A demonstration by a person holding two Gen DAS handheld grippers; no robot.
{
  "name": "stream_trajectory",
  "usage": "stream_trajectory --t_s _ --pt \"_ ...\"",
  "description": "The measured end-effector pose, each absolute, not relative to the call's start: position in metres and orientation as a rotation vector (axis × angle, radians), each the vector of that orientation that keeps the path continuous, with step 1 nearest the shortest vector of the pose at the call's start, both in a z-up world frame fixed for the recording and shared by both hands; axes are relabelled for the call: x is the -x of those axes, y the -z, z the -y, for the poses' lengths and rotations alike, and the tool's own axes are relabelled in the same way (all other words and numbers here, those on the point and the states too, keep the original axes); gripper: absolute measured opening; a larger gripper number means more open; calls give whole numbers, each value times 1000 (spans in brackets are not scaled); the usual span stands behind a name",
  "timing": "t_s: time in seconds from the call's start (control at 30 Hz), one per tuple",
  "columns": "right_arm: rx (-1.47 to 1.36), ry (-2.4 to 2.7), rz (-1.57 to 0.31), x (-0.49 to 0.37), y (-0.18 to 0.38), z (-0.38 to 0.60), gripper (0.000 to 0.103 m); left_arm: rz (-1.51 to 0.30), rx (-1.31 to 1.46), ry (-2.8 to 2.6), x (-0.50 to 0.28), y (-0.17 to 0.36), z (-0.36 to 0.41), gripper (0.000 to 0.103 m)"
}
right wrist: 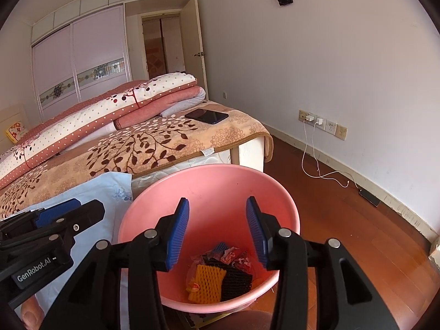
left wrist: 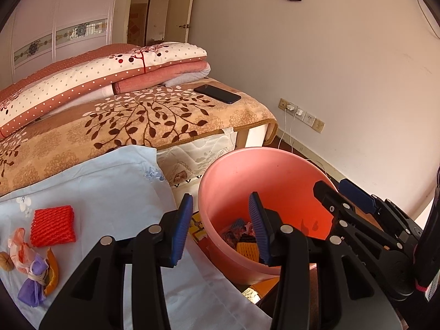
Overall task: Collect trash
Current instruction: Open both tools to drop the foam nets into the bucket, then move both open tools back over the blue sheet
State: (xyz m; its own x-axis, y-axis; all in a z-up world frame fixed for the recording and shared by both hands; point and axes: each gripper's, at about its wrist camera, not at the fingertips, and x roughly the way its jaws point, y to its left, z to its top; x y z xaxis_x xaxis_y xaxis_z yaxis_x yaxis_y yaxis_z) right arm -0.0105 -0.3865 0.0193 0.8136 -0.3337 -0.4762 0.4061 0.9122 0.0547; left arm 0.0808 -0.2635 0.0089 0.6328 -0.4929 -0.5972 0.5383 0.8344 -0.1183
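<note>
We look from two wrist cameras, each tilted downward along its fingers, close above the round pink plastic basin (left wrist: 264, 181) (right wrist: 209, 189). Ours on the left sits left of the basin, ours on the right directly over it. Both share the basin and the leaf-patterned bed (left wrist: 132, 121) (right wrist: 154, 143) behind it.

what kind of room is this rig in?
A home bedroom, most likely: a bed with folded quilts, a sliding-door wardrobe behind it, and a wood floor. A pink basin beside the bed serves as the trash bin.
</note>
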Motion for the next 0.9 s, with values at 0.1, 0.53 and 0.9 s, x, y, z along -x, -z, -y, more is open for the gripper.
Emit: stream_trajectory --t_s 0.1,0.53,0.9 --pt "-147 389 -480 11 -21 382 42 -658 -73 570 -80 -10 259 43" --pt "-90 318 -470 17 -30 341 43 -559 -39 469 -62 -28 213 43" --pt "-99 173 -544 12 -20 289 43 -491 -44 348 -39 -36 159 43"
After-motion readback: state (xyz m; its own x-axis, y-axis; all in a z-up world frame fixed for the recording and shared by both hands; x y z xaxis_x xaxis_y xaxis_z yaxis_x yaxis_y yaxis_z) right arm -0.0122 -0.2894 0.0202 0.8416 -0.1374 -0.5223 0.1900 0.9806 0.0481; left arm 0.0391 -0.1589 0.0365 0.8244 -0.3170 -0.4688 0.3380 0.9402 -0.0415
